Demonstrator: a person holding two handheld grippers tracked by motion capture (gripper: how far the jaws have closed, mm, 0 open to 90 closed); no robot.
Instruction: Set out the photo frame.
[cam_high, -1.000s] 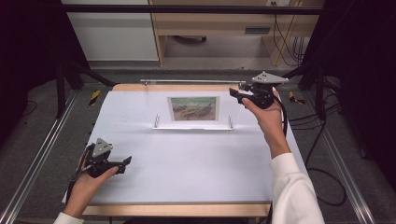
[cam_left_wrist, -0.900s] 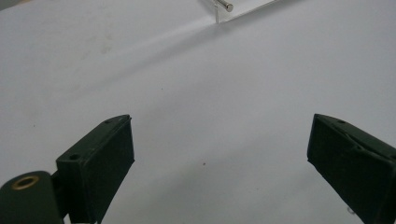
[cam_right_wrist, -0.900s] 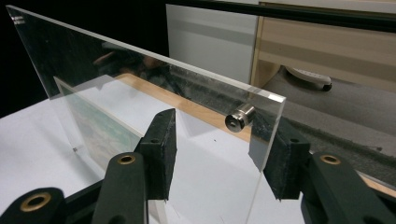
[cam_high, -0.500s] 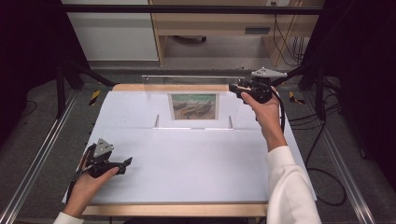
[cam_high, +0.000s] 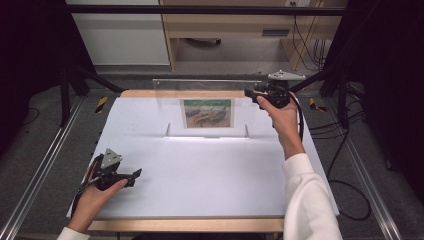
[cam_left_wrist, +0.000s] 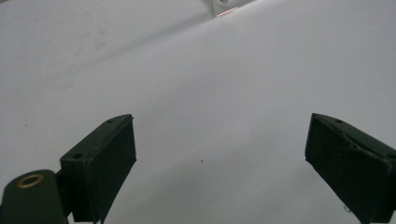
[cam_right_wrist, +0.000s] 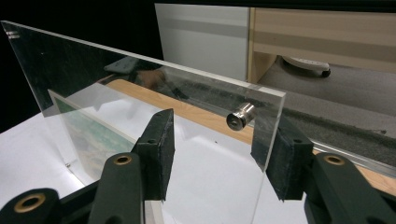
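Clear acrylic frame (cam_high: 207, 107) with landscape print (cam_high: 208, 112) stands upright at far centre of white table (cam_high: 200, 180). Right gripper (cam_high: 256, 93) at frame's top right corner, jaws part-open, straddling panel edge near steel standoff (cam_right_wrist: 241, 116); firm grip not confirmed. Left gripper (cam_high: 136, 174) rests near left, jaws wide, empty. Frame looks raised already; release or repositioning left.
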